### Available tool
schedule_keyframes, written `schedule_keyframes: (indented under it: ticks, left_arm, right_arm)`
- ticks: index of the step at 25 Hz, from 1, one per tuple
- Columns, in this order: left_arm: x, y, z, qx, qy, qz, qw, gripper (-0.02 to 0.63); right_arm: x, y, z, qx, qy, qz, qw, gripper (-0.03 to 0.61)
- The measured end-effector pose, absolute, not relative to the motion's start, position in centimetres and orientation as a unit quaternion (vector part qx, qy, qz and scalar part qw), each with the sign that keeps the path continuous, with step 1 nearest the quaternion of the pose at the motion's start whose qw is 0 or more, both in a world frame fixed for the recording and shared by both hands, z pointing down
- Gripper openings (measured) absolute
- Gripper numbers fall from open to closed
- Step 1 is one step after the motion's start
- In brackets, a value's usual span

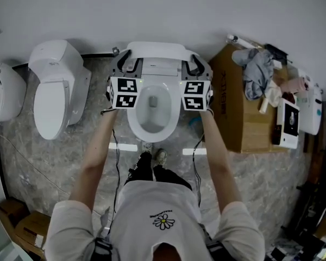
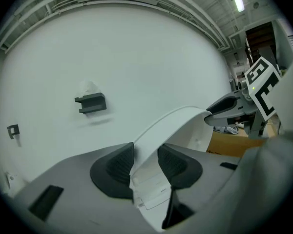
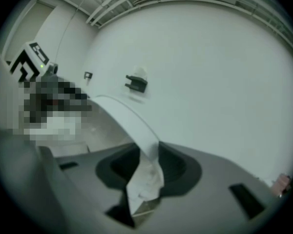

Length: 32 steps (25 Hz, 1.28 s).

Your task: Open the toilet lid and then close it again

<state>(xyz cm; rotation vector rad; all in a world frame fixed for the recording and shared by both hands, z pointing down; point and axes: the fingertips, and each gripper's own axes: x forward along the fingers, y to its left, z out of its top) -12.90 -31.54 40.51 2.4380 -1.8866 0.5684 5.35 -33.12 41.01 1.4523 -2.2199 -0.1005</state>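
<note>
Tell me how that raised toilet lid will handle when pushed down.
Probably stiff: the lid holds its curve without sagging. Standing at the back of the bowl, it should pivot, not slide. Smooth surface, likely slippery.

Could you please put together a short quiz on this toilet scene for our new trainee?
1. True or false: the toilet lid lies shut over the bowl.
2. In the head view, what stands beside this toilet on the person's right? A) a cardboard box B) a bathtub C) a ladder
3. What stands between the jaws of the left gripper and of the right gripper?
Key: 1. False: it stands raised. 2. A. 3. The toilet lid's edge; both pairs of jaws are opening.
</note>
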Motion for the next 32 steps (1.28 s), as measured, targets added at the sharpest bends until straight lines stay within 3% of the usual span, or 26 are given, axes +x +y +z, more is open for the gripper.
schedule_keyframes:
  ticks: [18,32]
  left_arm:
    - [-11.8,-18.9,47.8,0.759,-0.584,0.289,-0.023,0.169]
    - [-11.1,-12.5,53.1,0.778,-0.522,0.349,-0.003,0.192]
  right_arm:
    - [6.2,-20.2,48.0,0.458,-0.833,-0.041,0.306,0.176]
    - [6.3,-13.7,53.2,0.426,-0.831,0.015,0.357,0.195]
